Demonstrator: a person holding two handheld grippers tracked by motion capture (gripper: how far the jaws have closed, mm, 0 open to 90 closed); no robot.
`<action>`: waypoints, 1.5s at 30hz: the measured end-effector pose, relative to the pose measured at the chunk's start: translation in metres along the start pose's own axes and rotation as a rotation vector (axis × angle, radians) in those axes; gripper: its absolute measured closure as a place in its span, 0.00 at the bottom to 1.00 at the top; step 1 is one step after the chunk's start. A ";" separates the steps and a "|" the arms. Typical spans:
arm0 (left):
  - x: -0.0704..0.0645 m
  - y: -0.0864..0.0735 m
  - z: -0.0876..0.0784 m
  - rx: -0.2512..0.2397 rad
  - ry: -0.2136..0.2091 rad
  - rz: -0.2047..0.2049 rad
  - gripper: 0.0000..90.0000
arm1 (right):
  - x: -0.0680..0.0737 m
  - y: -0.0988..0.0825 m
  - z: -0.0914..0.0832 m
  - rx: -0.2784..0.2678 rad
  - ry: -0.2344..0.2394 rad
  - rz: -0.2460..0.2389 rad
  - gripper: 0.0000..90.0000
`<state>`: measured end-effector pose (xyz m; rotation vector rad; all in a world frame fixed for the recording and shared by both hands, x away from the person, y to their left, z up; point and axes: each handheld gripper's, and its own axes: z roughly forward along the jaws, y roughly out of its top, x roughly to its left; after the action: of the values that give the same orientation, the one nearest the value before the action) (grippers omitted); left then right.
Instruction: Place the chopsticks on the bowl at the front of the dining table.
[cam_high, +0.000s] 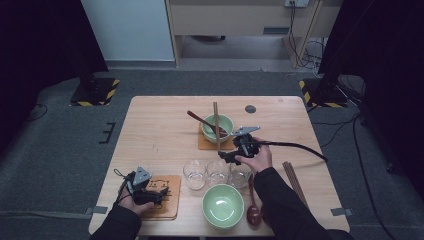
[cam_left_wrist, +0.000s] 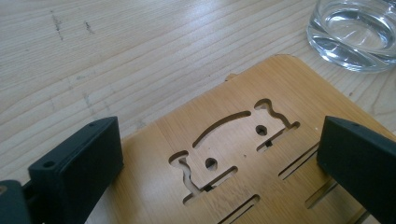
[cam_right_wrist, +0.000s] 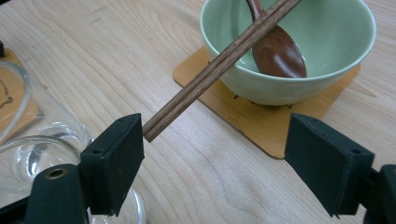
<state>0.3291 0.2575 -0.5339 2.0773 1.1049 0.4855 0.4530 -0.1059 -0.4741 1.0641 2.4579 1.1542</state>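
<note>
My right gripper (cam_high: 225, 156) (cam_right_wrist: 215, 140) stands open just in front of the far green bowl (cam_high: 218, 127) (cam_right_wrist: 289, 51), nothing between its pads. That bowl sits on a wooden coaster (cam_right_wrist: 271, 121) and holds a brown spoon (cam_right_wrist: 278, 51). A pair of chopsticks (cam_high: 216, 125) (cam_right_wrist: 219, 65) lies across its rim, the near end right beside my right gripper's left pad. My left gripper (cam_high: 161, 193) (cam_left_wrist: 219, 140) is open low over a second wooden coaster (cam_high: 167, 200) (cam_left_wrist: 243, 154) with cut-out slots, at the table's near left.
Three empty glasses (cam_high: 194, 174) (cam_high: 218, 172) (cam_high: 240, 175) stand in a row mid-table; one glass (cam_right_wrist: 28, 149) is beside my right gripper, another glass (cam_left_wrist: 355, 32) is beyond the left. A second green bowl (cam_high: 223, 205), a spoon (cam_high: 253, 212) and more chopsticks (cam_high: 295, 181) lie near the front.
</note>
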 end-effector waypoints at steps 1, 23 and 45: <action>0.000 0.000 0.000 0.000 0.000 0.000 0.00 | 0.000 0.000 0.000 0.004 -0.001 -0.002 0.22; 0.000 0.000 0.000 0.000 0.000 0.000 0.00 | -0.003 0.002 -0.001 -0.004 -0.037 0.006 0.21; 0.000 0.000 0.000 0.000 -0.001 -0.001 0.00 | -0.010 0.010 -0.015 -0.051 -0.056 0.019 0.22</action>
<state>0.3291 0.2576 -0.5339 2.0764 1.1051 0.4846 0.4585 -0.1175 -0.4578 1.0927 2.3683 1.1697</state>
